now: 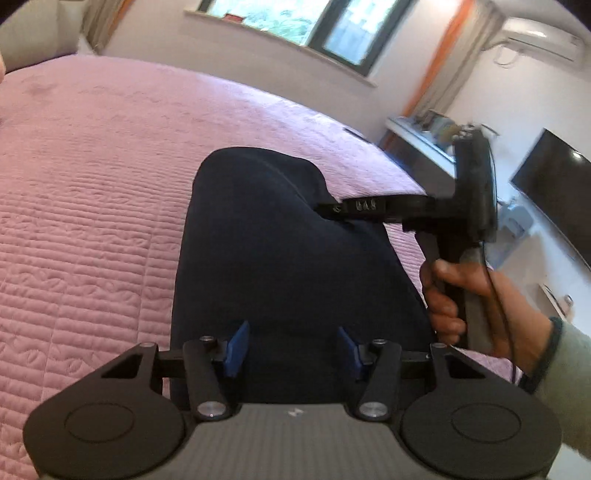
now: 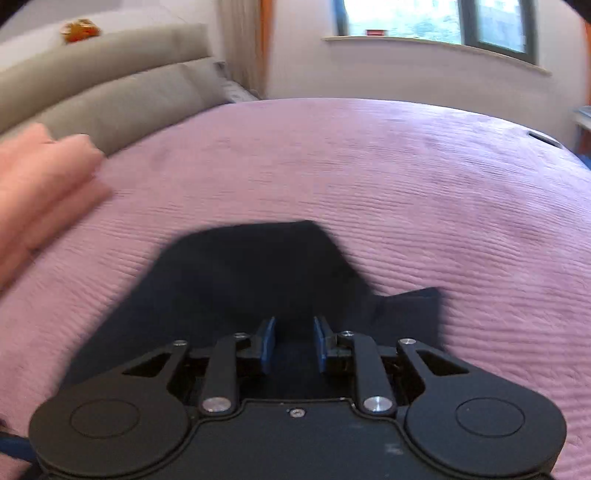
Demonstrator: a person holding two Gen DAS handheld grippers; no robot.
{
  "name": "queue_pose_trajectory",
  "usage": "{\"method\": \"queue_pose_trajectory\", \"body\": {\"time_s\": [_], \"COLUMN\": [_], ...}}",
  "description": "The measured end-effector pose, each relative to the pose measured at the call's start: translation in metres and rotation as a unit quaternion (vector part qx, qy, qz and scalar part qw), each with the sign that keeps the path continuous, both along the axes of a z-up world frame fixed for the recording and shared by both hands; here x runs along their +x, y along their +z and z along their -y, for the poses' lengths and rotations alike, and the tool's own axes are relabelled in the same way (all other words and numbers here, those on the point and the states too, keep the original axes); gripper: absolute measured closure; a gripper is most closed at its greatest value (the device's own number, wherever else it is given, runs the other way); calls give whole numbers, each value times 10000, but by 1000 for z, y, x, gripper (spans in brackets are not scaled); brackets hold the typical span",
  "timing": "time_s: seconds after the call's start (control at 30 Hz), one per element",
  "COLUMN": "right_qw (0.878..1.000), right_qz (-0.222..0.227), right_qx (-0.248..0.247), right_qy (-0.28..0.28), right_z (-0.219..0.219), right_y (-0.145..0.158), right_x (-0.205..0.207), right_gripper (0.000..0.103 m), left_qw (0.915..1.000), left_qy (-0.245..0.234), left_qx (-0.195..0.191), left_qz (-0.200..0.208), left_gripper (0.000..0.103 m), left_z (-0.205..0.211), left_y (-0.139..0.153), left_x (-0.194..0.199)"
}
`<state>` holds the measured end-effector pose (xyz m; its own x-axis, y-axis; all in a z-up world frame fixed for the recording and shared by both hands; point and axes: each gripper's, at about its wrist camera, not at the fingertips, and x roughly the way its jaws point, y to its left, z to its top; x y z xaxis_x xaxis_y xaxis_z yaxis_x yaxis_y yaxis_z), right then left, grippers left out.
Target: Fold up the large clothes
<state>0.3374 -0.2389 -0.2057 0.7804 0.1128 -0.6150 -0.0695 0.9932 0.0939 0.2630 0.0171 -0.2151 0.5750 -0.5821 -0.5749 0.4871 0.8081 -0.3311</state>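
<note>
pink quilted bedspread from 9 o'clock across most of the left wrist view, serving as folding surface. dark navy garment at centre, lying flat, already narrowed to long panel running from 6 toward 12 o'clock. left gripper at 6 o'clock above near end of garment, blue pads wide apart, nothing between them; probably hovering to take near hem for next fold. right gripper at 3 o'clock, held by right hand, fingertips reaching in sideways onto right edge of garment; impossible to tell from this view if cloth is pinched.

folded pink cloth at 9 o'clock of right wrist view, set aside near grey headboard. garment below centre, blurred by motion, small flap sticking out toward 4 o'clock. right gripper at 6 o'clock, pads partly apart with clear gap, apparently gripping nothing. window at 1 o'clock.
</note>
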Motion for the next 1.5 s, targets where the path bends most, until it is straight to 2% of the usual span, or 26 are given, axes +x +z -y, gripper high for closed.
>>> {"method": "queue_pose_trajectory", "body": {"time_s": [0.03,0.07,0.1,0.17,0.23,0.3,0.37,0.47,0.53,0.6,0.63,0.67,0.73,0.77,0.87,1.0,1.13,1.17,1.2,1.3,1.37,1.5], "right_qw": [9997,9990,9979,9972,9968,9990,9988,9969,9915,9892,9890,9885,9878,9873,9897,9921,9912,9908,9906,9907,9906,9900], "right_qz": [-60,-84,44,346,394,8,-429,-748,-1147,-1214,-1182,-1158,-1072,-998,-728,-206,184,292,411,522,465,228], "right_qx": [27,301,569,664,549,133,-56,76,328,490,494,467,455,474,528,-34,-333,-343,-293,-13,-51,-216], "right_qy": [-237,-304,-294,9,422,429,238,-237,-519,-656,-745,-848,-1034,-1143,-1115,-1234,-1271,-1274,-1268,-1256,-1288,-1375], "right_z": [10,18,21,1,-18,-41,-42,-28,-16,-4,0,3,9,9,6,-18,-41,-45,-48,-51,-53,-58], "right_y": [2,7,19,43,50,33,8,1,2,6,14,24,45,58,109,180,226,233,240,248,248,235], "right_x": [-7,-16,-32,-65,-101,-111,-122,-154,-175,-201,-215,-229,-245,-258,-285,-308,-330,-337,-344,-358,-361,-359], "right_gripper": [88,90,81,79,76,73,74,71,70,69,67,58,36,22,23,21,16,9,2,1,1,1], "left_qw": [10000,10000,10000,10000,9998,9994,9989,9980,9976,9973,9974,9975,9961,9945,9887,9805,9614,9581,9566,9584,9604,9633], "left_qy": [-33,-32,-20,71,190,252,330,481,586,655,648,640,699,771,1016,1171,1295,1342,1381,1491,1582,1793], "left_qx": [43,69,63,65,84,172,283,389,322,213,215,275,543,708,1033,1080,1340,1396,1409,1155,1002,994], "left_qz": [16,41,54,24,-76,-140,-166,-155,-202,-255,-217,-142,25,70,393,1150,2024,2109,2144,2140,2065,1733], "left_gripper": [48,48,48,48,48,51,54,54,52,51,51,50,44,35,28,6,0,0,0,0,0,0], "left_z": [-2,-3,-4,-2,1,3,2,-3,-10,-15,-15,-15,-13,-11,-7,-1,4,5,5,-2,-7,-15], "left_y": [-2,-1,-2,-2,-3,-6,-5,4,15,28,35,43,63,73,108,164,212,221,229,249,255,251], "left_x": [-7,-11,-14,-18,-20,-21,-30,-49,-63,-75,-83,-91,-111,-120,-149,-196,-246,-256,-264,-284,-288,-279]}}
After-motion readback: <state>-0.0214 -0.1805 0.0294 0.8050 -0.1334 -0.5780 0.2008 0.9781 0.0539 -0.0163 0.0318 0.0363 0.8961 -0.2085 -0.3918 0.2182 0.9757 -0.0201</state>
